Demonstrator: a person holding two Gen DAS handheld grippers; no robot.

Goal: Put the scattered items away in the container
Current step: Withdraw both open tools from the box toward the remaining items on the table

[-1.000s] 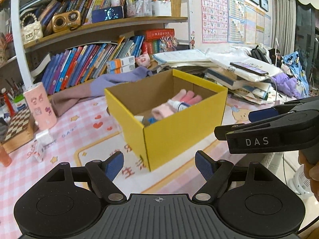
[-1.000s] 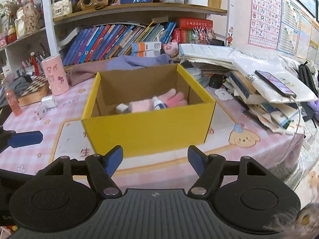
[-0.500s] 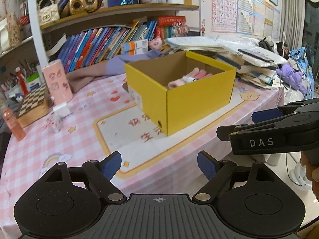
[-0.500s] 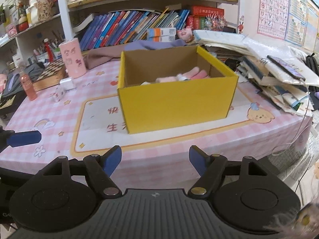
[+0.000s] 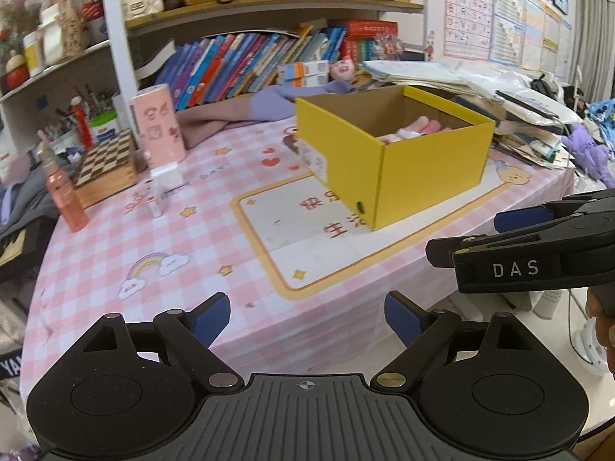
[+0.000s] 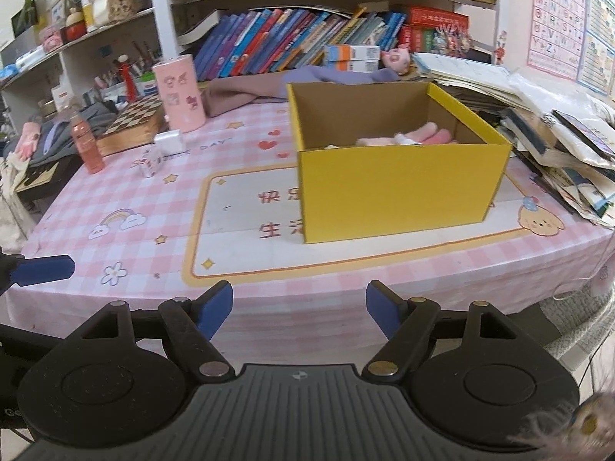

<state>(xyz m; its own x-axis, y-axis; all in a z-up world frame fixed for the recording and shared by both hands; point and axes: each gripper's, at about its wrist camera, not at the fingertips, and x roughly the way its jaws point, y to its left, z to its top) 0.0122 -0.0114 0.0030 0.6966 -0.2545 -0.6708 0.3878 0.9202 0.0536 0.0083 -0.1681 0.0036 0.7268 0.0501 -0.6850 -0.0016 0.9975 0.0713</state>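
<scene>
Pink checked tablecloth below crowded bookshelves — yellow box there, both grippers spread, empty.

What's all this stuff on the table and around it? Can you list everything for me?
box: one, yellow, on the table's mat
soft items: several, pink and white, inside box
tablecloth: one, pink check
cup: one, pink, left rear
chessboard case: one, wooden, beside cup
bottle: one, orange, left edge
books: many, mostly blue, shelf behind
paper pile: one, right of box
left gripper: fingers blue, opening, empty
right gripper: fingers blue, open, empty
</scene>
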